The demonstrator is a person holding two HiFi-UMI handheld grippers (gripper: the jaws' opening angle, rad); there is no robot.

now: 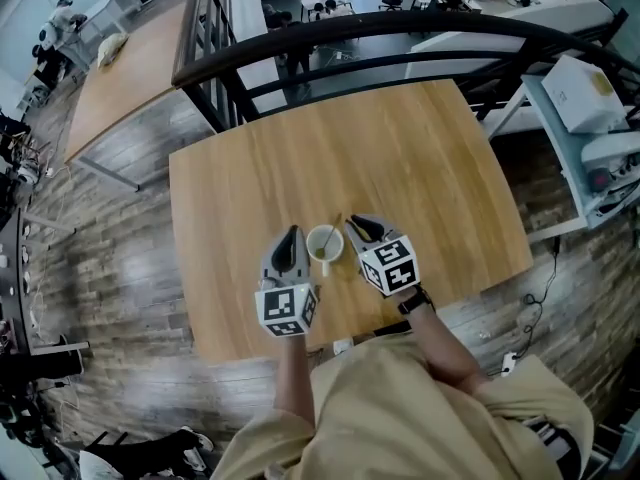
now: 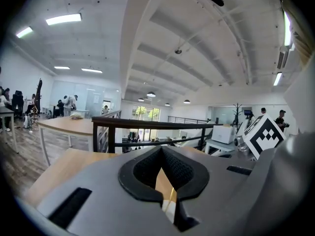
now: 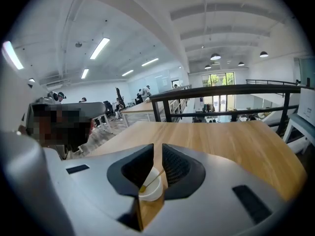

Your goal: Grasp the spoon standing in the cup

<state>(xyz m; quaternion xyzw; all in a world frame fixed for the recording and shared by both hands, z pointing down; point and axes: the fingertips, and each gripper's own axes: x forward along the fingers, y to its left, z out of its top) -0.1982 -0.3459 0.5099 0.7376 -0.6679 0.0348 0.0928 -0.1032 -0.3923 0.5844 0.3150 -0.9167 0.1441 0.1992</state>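
1. 1 wooden table [image 1: 400, 168] fills the middle of the head view. Its top is bare from the far edge down to the cluster of tools near the person's side, with wide free wood to the left, right and beyond.
2. A black railing [image 3: 221, 89] runs just past the far edge, and a plank floor [image 1: 120, 268] lies beyond the left and near edges. A white machine [image 1: 590, 98] stands off the right edge, well apart from the tools.
3. The 2 grippers sit side by side near the table's near edge, each with its marker cube toward the person.
4. The left gripper [image 1: 291, 236] points away from the person, just beside the cup on its left. In the left gripper view its jaws [image 2: 160, 151] meet at the tips. Only table wood shows through the slot below them.
5. The right gripper [image 1: 353, 226] angles in from the right, its tip just beside the cup's far right rim. In the right gripper view its jaws [image 3: 158, 149] are drawn together, with only a thin slit at the tips.
6. The white cup [image 1: 324, 244] stands upright between the 2 grippers. In the right gripper view it shows low in the slot between the pads [image 3: 150, 191].
7. The spoon [image 3: 153, 180] leans in the cup, its handle slanting up and right until the right pad's edge hides it. I cannot tell whether that pad touches it.
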